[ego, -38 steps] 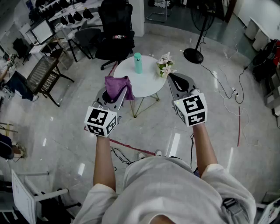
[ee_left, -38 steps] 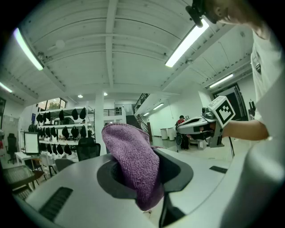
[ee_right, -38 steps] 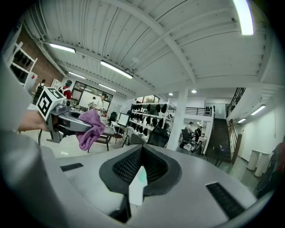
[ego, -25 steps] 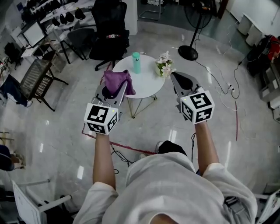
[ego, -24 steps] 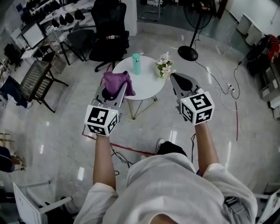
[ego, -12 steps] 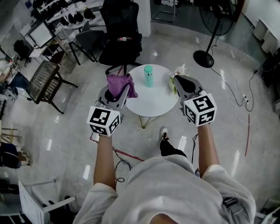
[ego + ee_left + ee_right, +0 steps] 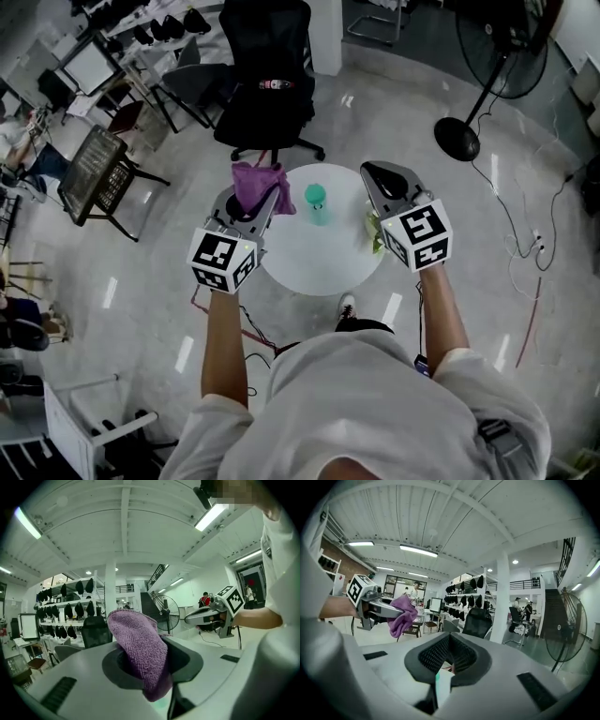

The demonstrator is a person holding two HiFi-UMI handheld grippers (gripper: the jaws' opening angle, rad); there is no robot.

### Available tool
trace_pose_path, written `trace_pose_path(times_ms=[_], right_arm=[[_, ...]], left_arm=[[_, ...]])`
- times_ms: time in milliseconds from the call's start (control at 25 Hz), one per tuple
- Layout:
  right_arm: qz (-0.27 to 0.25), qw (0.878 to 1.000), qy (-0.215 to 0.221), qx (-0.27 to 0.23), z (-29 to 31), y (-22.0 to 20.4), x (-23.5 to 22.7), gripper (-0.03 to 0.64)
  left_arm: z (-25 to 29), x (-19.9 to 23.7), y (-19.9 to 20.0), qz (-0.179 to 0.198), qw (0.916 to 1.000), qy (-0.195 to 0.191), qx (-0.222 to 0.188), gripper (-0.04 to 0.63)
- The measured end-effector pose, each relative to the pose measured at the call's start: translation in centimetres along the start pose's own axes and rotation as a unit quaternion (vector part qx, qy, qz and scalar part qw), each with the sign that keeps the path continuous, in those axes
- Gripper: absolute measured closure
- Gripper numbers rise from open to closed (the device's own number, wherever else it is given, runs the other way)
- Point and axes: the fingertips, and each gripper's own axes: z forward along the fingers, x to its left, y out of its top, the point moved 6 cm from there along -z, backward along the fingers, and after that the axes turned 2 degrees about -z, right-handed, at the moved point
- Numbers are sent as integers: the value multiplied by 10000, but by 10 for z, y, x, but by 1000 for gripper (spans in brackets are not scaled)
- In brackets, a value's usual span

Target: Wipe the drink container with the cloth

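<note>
The wiping has not begun. The teal drink container stands upright on the round white tabletop, toward its far side, and nothing touches it.

The left claw is clamped on the purple cloth, which bunches up out of its jaws. In the head view, claw and cloth hang just left of the drink container, apart from it and, I judge, higher than it. The right claw is closed on nothing and sits to the right of the drink container, also clear of it. A small bunch of flowers lies right of the drink container, mostly hidden under the right claw's body.

So having the cloth in hand is the only part done. What is left is to bring the cloth down to the drink container, probably steady it with the right claw, which would have to open first, and rub the cloth over its side and cap.
</note>
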Motion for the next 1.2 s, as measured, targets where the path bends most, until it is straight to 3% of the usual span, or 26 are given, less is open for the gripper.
trace_pose_path(times_ms=[240, 400, 640, 800, 960, 1200], right_arm=[[328, 9988, 352, 124, 52, -36, -19, 601], [506, 9922, 962, 611, 87, -70, -6, 459], [615, 9839, 1026, 1327, 135, -113, 26, 387], [672, 9754, 859, 1917, 172, -138, 55, 371], [785, 9639, 547, 2484, 199, -166, 70, 374], [1291, 9544, -65, 2689, 222, -183, 72, 361]], left_arm=[[50, 26, -24, -292, 9984, 152, 466, 477], [76, 42, -48, -266, 9962, -57, 827, 477], [115, 71, -89, 113, 9894, -685, 1279, 477], [144, 97, -128, 414, 9750, -1467, 1618, 477], [177, 109, -167, 401, 9560, -2268, 1817, 477], [216, 108, -214, 333, 9257, -3158, 2053, 477]])
